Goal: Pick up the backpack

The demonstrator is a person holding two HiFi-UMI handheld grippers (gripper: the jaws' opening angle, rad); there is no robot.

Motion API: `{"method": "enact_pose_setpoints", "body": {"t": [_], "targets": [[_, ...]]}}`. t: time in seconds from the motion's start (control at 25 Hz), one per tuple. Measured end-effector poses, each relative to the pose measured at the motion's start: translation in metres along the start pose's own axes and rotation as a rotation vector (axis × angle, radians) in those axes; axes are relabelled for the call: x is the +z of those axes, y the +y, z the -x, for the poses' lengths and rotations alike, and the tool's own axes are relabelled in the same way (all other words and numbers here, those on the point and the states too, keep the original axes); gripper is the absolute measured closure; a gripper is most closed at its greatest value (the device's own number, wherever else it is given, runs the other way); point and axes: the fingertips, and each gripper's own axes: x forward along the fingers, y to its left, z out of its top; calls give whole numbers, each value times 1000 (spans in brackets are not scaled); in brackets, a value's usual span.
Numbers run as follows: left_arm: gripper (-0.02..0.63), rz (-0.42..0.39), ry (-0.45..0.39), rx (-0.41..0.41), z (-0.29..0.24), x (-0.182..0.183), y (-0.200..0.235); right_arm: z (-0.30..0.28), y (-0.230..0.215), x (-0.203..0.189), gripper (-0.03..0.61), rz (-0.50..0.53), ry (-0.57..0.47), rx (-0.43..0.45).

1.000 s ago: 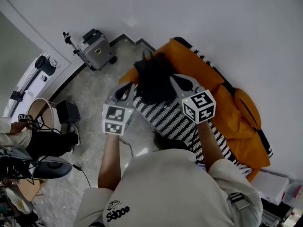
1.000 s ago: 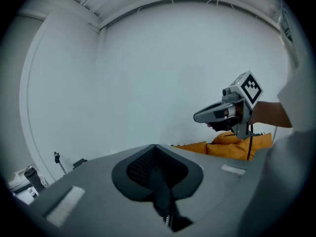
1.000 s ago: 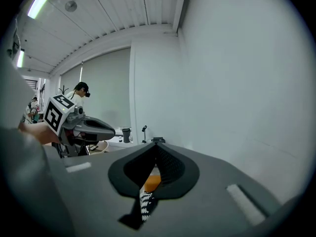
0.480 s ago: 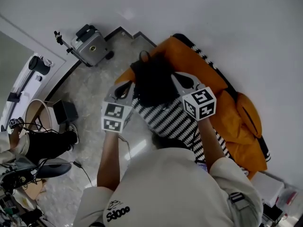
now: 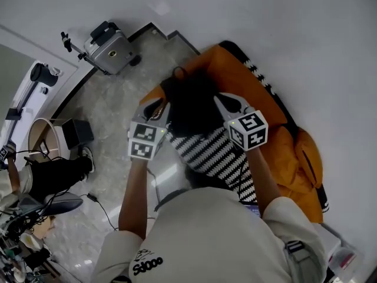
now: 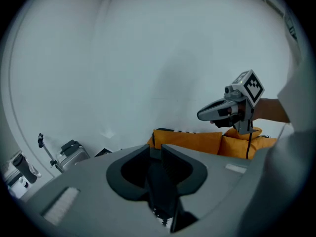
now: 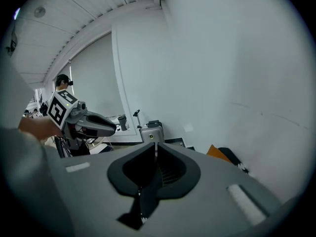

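Note:
The black backpack [image 5: 191, 106] hangs between my two grippers, just above the orange sofa [image 5: 247, 81]. My left gripper [image 5: 158, 108] is at its left side. In the left gripper view the jaws of the left gripper [image 6: 156, 150] are opening: a narrow gap shows, with the dark strap [image 6: 165, 196] still lying in it. My right gripper [image 5: 227, 104] is at the backpack's right side. In the right gripper view the right gripper [image 7: 156, 145] has its jaws together on the other strap [image 7: 142, 201]. The backpack's body is hidden in both gripper views.
A black-and-white striped blanket [image 5: 215, 152] lies over the sofa below the backpack, with an orange cushion [image 5: 303, 158] to the right. A silver suitcase [image 5: 109, 50] stands on the stone floor by the wall. A seated person's legs [image 5: 56, 175] and cables are at the left.
Both grippers have come down and forward with the backpack toward the sofa. A gap has appeared between the left jaws.

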Motion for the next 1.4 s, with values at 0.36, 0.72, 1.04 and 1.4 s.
{"method": "enact_pose_setpoints", "body": {"t": [0.36,0.72,1.04,1.4], "targets": [[454,66,92,2,-88,-41,35,-73,-60,-50,470,-42,115,56],[365,213,210,14,-175,-113,75,-154,-110,-114,325,-90,241,72],[301,250,293,-20,-215,-164,82,-194,-119,-156,277,-121,314,78],[233,223,400,-20,-239,-206,78,-238,-117,-203,218,-66,412,70]]}}
